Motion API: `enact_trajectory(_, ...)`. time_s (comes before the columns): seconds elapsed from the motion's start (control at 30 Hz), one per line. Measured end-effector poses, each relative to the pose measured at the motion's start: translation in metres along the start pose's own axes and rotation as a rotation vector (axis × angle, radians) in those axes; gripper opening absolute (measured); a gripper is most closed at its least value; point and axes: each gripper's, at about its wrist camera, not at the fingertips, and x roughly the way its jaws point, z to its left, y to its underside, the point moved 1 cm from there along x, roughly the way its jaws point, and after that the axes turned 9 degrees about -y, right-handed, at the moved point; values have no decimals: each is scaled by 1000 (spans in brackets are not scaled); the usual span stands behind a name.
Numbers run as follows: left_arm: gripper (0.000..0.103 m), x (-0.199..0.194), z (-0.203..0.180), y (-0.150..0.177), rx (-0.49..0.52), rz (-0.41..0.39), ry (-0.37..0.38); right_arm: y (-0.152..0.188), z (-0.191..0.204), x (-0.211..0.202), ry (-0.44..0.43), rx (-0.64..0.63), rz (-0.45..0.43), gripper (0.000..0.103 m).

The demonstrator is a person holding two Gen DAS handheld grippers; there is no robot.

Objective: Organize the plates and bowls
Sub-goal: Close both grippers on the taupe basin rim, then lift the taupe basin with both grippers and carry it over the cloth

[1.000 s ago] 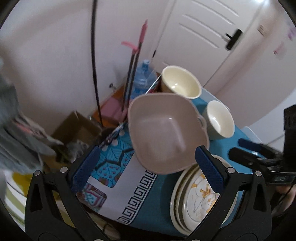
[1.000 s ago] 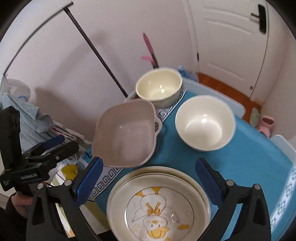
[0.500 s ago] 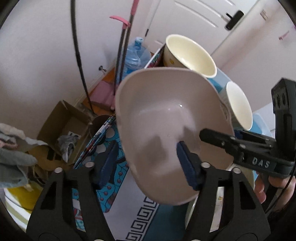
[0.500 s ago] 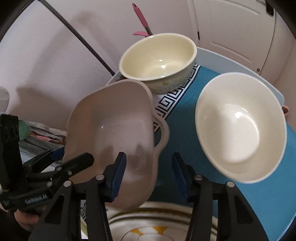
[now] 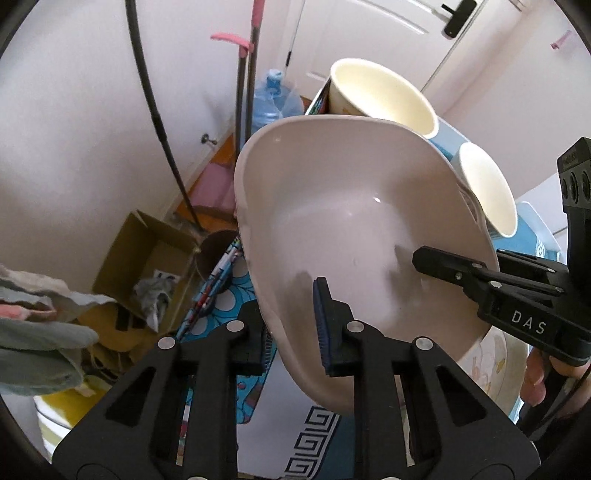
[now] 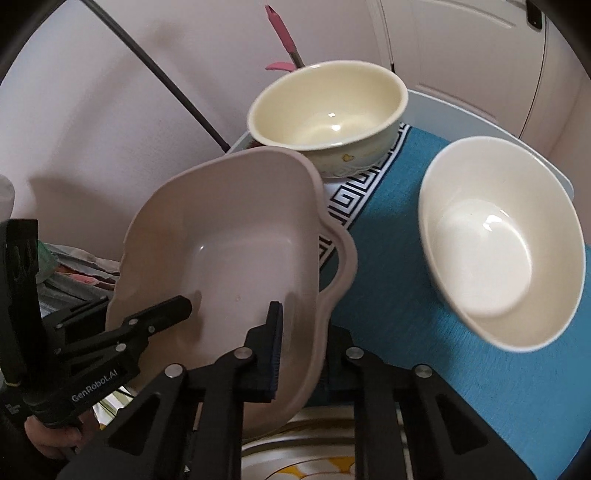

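1. Since the earlier frame, both grippers have been lowered onto the pink basin.
2. Left gripper is being closed on its near rim.
3. Right gripper is pinched on its right rim, apparently.
4. Basin is held tilted above the plates, near two bowls.

Pale pink walls fill the upper left of both views. A white panelled door with a black handle occupies the upper right. An open cardboard box sits on the floor at centre left. A blue water bottle stands near pink-handled poles. A blue cloth covers the table at lower right.
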Motion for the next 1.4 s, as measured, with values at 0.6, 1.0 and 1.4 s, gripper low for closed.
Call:
enact_trajectory(0.6,18,-120,-143,13,239,-158,99,77,-22,-183,92,74,-287,16)
enact_trajectory(1.0,18,-129,-320,78,451,-73,293,211,-119,-304,262,265,-384,16)
enact_trajectory(1.4,17,-66,-396,135,522,13,272,305,-203,-284,255,406,-358,15)
